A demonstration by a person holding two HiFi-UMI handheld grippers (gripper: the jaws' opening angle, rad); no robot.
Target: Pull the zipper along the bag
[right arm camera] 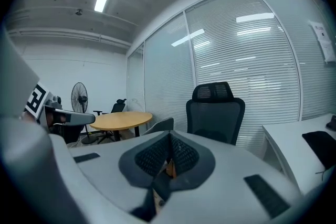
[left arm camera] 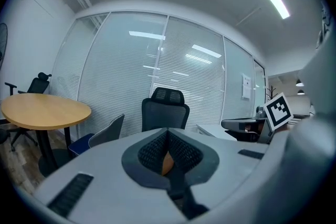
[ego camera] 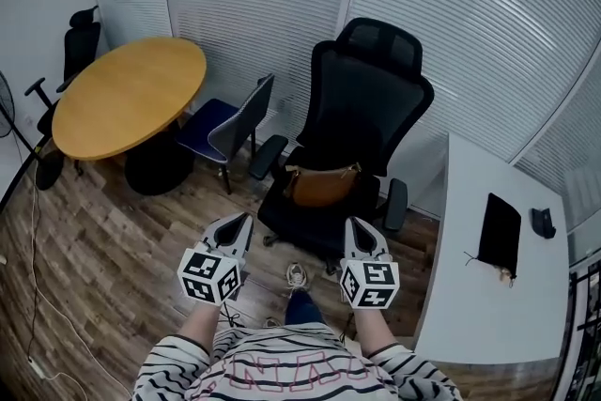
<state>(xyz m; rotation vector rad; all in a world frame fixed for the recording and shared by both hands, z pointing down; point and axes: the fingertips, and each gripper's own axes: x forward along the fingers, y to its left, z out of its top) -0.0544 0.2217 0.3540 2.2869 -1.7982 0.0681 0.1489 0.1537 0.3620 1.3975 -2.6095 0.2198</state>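
Closed on nothing, left hand-held gripper [ego camera: 241, 223] and right hand-held gripper [ego camera: 358, 226] alike.
Held side by side over the wooden floor [ego camera: 103, 239], jaws pressed together, pointing at the brown bag [ego camera: 322, 185] on the seat of the black office chair [ego camera: 376, 99], near but apart from both.

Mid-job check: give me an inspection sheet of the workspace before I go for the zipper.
Surface: black office chair, its seat carrying the brown bag.
Job's things: brown bag on the seat; zipper too small to make out.
Clutter: black pouch and small dark object on white desk.
Grippers: left gripper and right gripper both shut, empty, apart from the bag.
Cables: thin cable on wood floor, far left.
Surroundings: round wooden table, blue-seated chair, blinds.
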